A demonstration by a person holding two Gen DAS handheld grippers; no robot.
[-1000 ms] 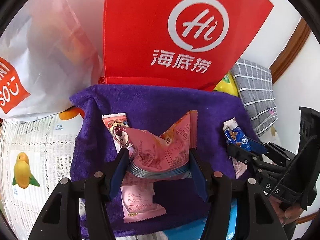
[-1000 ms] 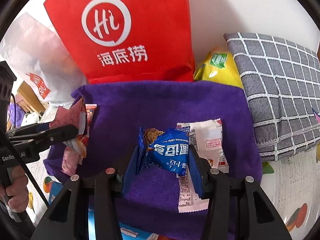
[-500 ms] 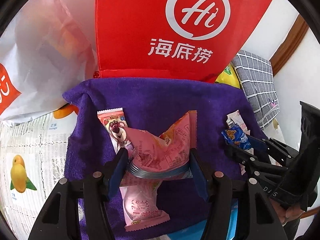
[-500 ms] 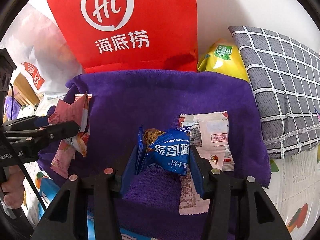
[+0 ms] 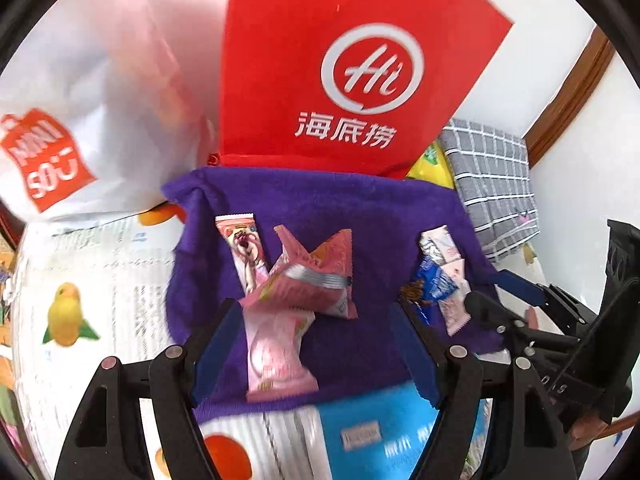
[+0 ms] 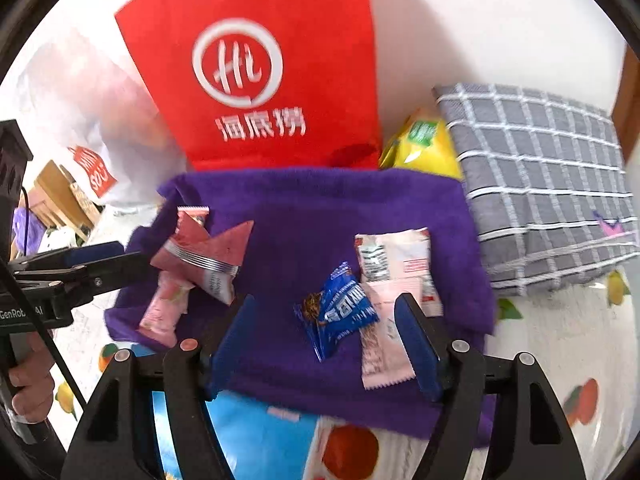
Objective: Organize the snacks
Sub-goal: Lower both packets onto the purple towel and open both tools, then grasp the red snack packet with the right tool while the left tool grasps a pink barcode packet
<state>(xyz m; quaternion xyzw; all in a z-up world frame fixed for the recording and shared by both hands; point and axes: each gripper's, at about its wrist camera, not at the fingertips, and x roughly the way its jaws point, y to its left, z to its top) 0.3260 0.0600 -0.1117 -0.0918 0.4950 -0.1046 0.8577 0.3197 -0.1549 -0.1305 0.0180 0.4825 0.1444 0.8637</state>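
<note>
A plush purple towel [image 5: 360, 208] lies spread over a tablecloth [image 5: 100, 272] printed with text and fruit, its nap thick and its edges rumpled. Behind it stands a stiff red bag [image 5: 344, 64] with a white round logo, a thin white plastic bag [image 5: 92, 120] slumped to one side and a grey checked cushion [image 6: 540, 176] to the other, with a glossy yellow packet [image 6: 424, 148] wedged between bag and cushion.

The left gripper [image 5: 316, 344] has its blue-padded jaws opening, and neither pad presses on anything. Between them lies a crinkled pink snack packet [image 5: 308, 280], puffed and folded into points, resting on top of a flatter pink packet [image 5: 276, 356]. A long pink wrapper with a cartoon bear [image 5: 242, 248] lies just beside them, flat on the towel.

The right gripper [image 6: 324, 324] is opening too, its jaws clear of the small blue foil cookie packet [image 6: 340, 312] that lies tilted on the towel between them. That packet leans against a pair of flat white and pale pink sachets [image 6: 394, 264] with serrated ends, shiny and creased.

A smooth light-blue box [image 6: 256, 436] pokes out from under the towel's near edge. A hand [image 6: 28, 380] grips the left gripper's handle at the side of the right wrist view.
</note>
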